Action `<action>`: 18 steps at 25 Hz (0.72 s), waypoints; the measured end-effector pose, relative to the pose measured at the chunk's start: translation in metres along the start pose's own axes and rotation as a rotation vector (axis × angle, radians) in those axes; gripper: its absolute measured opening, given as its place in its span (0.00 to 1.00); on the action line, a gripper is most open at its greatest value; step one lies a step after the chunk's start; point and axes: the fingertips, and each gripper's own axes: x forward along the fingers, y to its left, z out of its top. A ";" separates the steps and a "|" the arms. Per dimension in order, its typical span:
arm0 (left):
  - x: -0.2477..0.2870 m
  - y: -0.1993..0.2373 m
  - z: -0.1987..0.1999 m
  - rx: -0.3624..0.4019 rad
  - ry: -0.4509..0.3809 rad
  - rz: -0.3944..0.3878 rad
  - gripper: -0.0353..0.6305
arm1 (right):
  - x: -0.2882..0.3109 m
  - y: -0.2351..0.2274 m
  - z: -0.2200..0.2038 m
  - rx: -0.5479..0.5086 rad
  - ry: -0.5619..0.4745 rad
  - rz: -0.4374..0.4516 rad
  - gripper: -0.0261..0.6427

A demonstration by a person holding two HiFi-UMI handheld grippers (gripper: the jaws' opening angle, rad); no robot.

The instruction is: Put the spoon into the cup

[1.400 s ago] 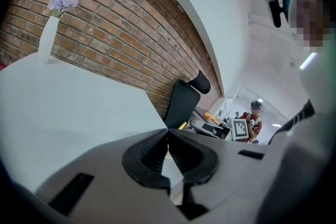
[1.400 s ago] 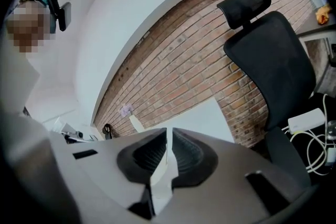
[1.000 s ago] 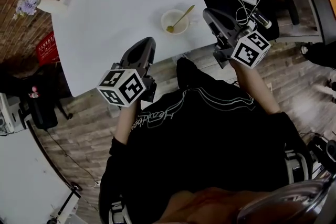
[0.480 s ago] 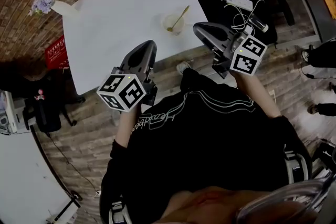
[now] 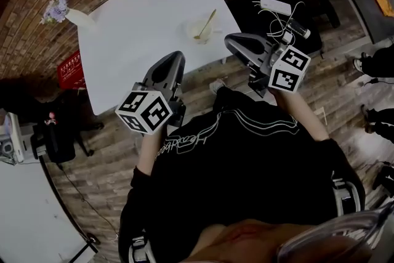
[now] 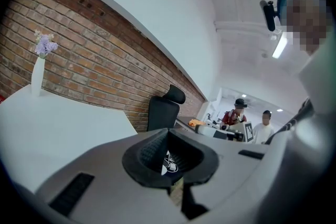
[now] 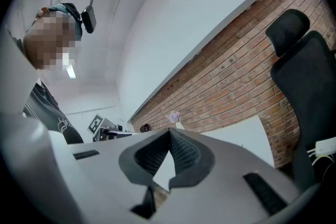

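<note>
Left gripper (image 5: 173, 59): we read its jaws closed tip to tip, nothing held, off the table (image 5: 141, 15). The cup (image 5: 198, 31) sits near the table's front edge with the spoon (image 5: 207, 21) in it, handle leaning over the rim. Right gripper (image 5: 233, 41) is closed and empty too, near the cup. A bump from it could tip the cup or flick the spoon out. The cup is small and blurred, and the spoon's bowl probably rests inside. Neither gripper view shows it.
</note>
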 end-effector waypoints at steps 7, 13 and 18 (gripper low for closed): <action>-0.005 -0.011 -0.004 0.005 0.005 -0.009 0.06 | -0.008 0.008 -0.003 -0.002 -0.001 -0.004 0.03; 0.003 -0.003 0.000 0.000 0.018 -0.009 0.06 | 0.000 -0.003 -0.001 0.007 0.002 -0.016 0.03; 0.002 -0.011 0.001 0.010 0.024 -0.014 0.06 | -0.006 0.001 0.001 0.003 -0.005 -0.019 0.03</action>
